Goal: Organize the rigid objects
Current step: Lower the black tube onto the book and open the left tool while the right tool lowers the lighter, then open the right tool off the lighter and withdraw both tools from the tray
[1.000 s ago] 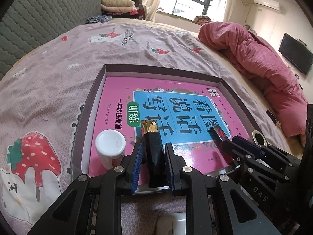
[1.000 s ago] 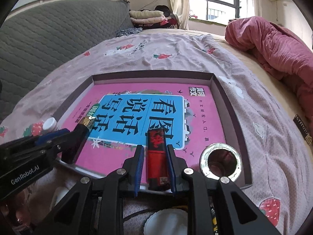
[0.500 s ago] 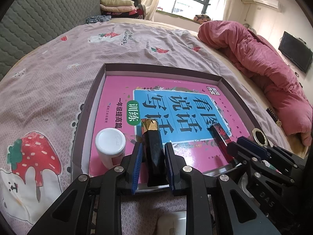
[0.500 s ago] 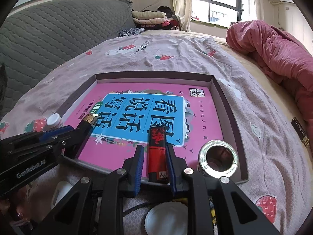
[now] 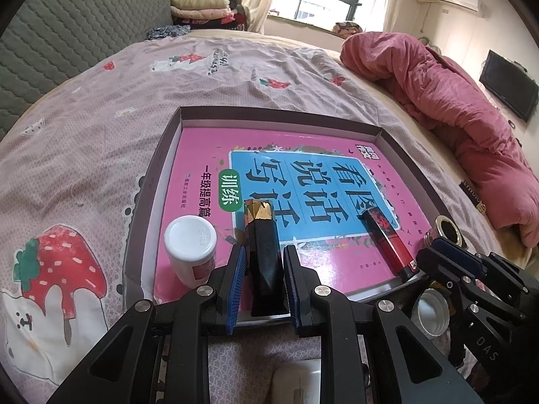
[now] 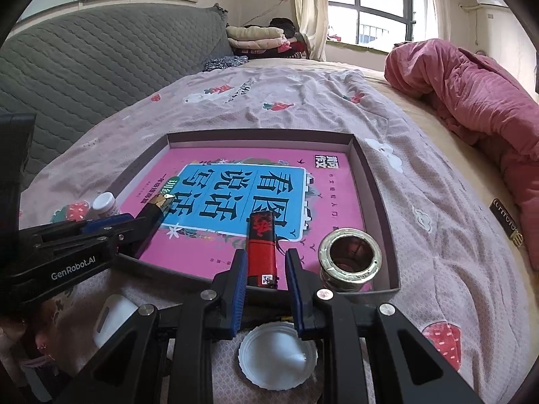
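Left tool straddles black tube (jaws apart) at tray's near edge.

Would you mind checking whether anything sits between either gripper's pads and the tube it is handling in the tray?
Nothing visible does. The black tube lies on the pink book directly between the left gripper pads, and the red tube lies between the right gripper pads, with small gaps on both sides.
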`<move>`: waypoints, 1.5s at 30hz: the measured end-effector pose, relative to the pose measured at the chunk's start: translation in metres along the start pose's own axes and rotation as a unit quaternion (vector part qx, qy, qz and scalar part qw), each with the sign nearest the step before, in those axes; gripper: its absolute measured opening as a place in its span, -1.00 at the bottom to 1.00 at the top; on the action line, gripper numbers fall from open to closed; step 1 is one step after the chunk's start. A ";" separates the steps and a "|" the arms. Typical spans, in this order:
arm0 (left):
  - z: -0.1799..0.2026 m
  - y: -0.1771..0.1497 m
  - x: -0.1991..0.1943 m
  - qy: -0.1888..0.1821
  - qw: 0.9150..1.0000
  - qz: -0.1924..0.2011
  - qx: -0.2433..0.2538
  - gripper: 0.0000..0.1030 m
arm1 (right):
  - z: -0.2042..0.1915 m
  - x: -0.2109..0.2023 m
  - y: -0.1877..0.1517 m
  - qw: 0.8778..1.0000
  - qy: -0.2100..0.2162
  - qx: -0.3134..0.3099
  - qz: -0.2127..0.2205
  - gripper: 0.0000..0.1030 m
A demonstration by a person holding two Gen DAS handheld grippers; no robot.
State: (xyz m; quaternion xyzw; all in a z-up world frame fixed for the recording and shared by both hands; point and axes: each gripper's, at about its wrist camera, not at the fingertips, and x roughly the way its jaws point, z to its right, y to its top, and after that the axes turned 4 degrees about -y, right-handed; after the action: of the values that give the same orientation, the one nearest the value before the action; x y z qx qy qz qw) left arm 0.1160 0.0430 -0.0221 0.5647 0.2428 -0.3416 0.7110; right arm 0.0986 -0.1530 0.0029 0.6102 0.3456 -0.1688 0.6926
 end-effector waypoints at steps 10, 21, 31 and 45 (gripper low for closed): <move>0.002 0.001 0.000 0.005 1.000 -0.003 0.005 -0.54 | -0.002 -0.001 -0.001 1.000 -0.007 -0.005 0.000 -0.55; 0.002 0.000 0.000 0.009 1.000 -0.005 0.008 -0.52 | 0.000 -0.003 0.000 1.000 -0.012 -0.001 0.000 -0.55; 0.001 0.000 0.002 0.011 1.000 -0.004 0.008 -0.28 | 0.001 -0.006 0.001 1.000 -0.018 0.000 0.001 -0.45; 0.003 -0.003 -0.006 0.012 1.000 -0.003 0.013 -0.01 | 0.003 -0.011 0.001 1.000 -0.025 0.001 0.007 -0.37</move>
State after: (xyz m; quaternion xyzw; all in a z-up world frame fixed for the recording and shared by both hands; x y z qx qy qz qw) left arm 0.1099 0.0414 -0.0192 0.5767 0.2486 -0.3404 0.6998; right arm 0.0923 -0.1577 0.0116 0.6086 0.3242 -0.1796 0.7016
